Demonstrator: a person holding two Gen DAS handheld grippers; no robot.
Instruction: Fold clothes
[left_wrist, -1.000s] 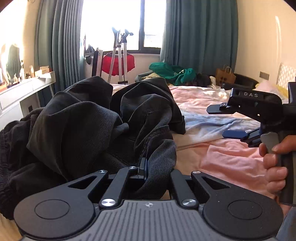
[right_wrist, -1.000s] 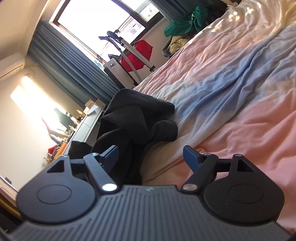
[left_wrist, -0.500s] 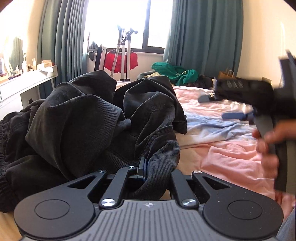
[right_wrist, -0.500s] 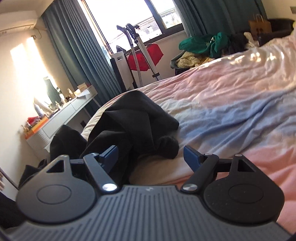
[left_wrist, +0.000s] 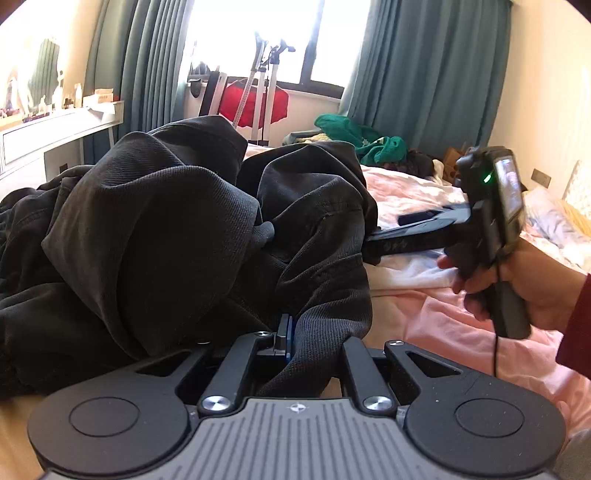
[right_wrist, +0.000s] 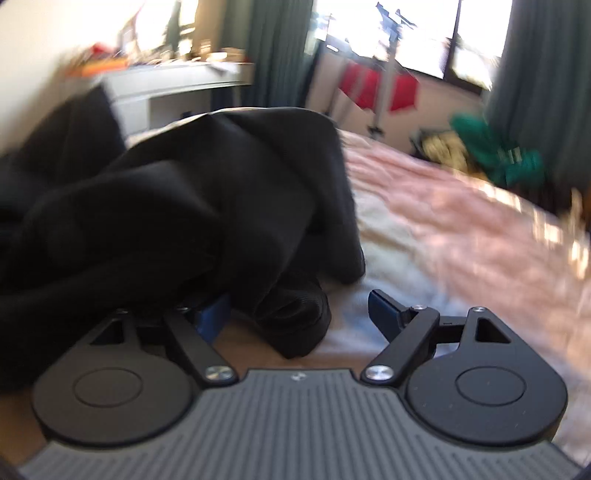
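Observation:
A crumpled black garment (left_wrist: 166, 240) lies heaped on the pastel bed sheet (left_wrist: 454, 317). My left gripper (left_wrist: 284, 334) is shut on a ribbed edge of the garment, which drapes over its right finger. In the left wrist view my right gripper (left_wrist: 391, 230), held by a hand (left_wrist: 532, 288), reaches in from the right, its tips against the garment's right side. In the blurred right wrist view the right gripper (right_wrist: 299, 314) stands open, with the black garment (right_wrist: 184, 206) and a ribbed cuff (right_wrist: 295, 314) lying between its blue fingers (right_wrist: 382, 308), untouched by the pads.
The pink, white and blue sheet (right_wrist: 461, 236) stretches to the right. A white desk (left_wrist: 55, 129) with small items stands at left. Beyond the bed are teal curtains (left_wrist: 424, 74), a stand with red fabric (left_wrist: 255, 103), and a pile of green clothes (left_wrist: 365, 140).
My right gripper has rolled upright and swung left across the bed until the garment's cuff lies between its fingers. The left gripper has kept its hold and hardly moved.

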